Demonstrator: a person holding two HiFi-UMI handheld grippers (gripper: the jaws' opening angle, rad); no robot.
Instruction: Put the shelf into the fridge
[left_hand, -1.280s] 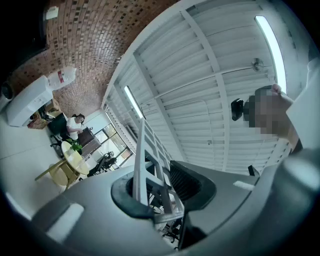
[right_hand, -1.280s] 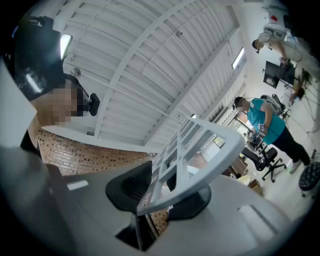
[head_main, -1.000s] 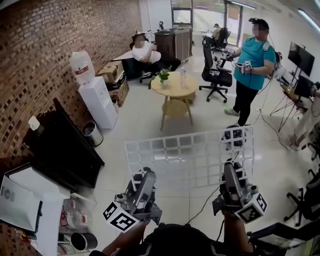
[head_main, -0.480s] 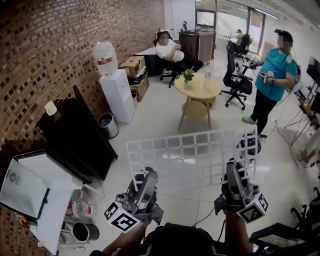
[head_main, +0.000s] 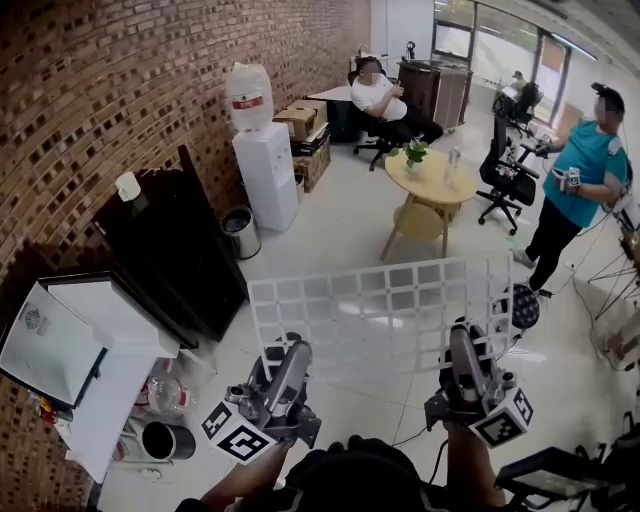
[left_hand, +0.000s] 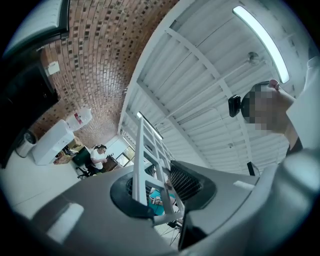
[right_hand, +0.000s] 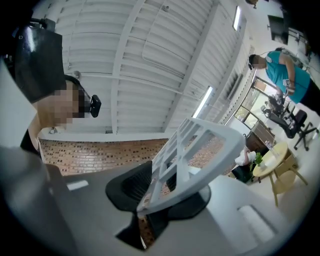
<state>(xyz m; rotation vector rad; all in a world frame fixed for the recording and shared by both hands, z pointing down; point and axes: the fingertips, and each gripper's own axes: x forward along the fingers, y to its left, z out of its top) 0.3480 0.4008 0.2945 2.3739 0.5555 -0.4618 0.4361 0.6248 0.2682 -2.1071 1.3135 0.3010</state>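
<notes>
White grid shelf held up over floor: L gripper on near-left edge, R gripper on near-right. Open white unit lower left, prob. the fridge, by brick wall.

We carry a long grey plastic left gripper and a matching right gripper. Behind the fingers of each sits a white cube with black square markers, the right one set at an angle. The fingers' inner faces are black ribbed rubber pads, bedded in smooth pale grey housings. Far behind the fingers, a small black head camera rides on us.
</notes>
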